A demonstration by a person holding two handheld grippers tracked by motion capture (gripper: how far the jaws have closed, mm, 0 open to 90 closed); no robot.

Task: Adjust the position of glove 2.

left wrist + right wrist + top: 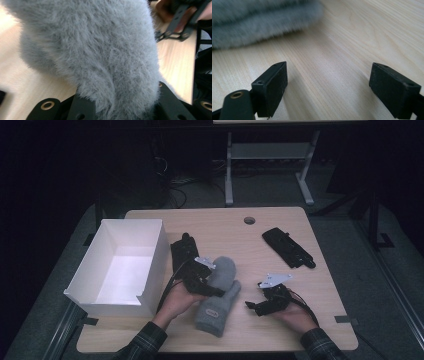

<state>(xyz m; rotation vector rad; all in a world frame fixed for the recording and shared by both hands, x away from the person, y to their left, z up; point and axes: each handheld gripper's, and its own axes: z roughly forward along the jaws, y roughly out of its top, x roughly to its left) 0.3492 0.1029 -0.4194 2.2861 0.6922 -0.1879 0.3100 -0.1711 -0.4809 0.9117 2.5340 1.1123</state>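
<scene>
Mittens: we count two grey fuzzy mittens (217, 295) (one held by left gripper (212, 287)).
Right gripper (328, 87): wide, empty.
Box: one white box (120, 267).

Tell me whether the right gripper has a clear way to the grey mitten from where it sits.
Probably yes. The right gripper rests with jaws open, facing the grey mitten, with bare table between them. The left gripper already grips its upper part.

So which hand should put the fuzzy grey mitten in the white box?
Probably the left. The left gripper already pinches the grey mitten and sits beside the white box; the right gripper is open, holding nothing.
</scene>
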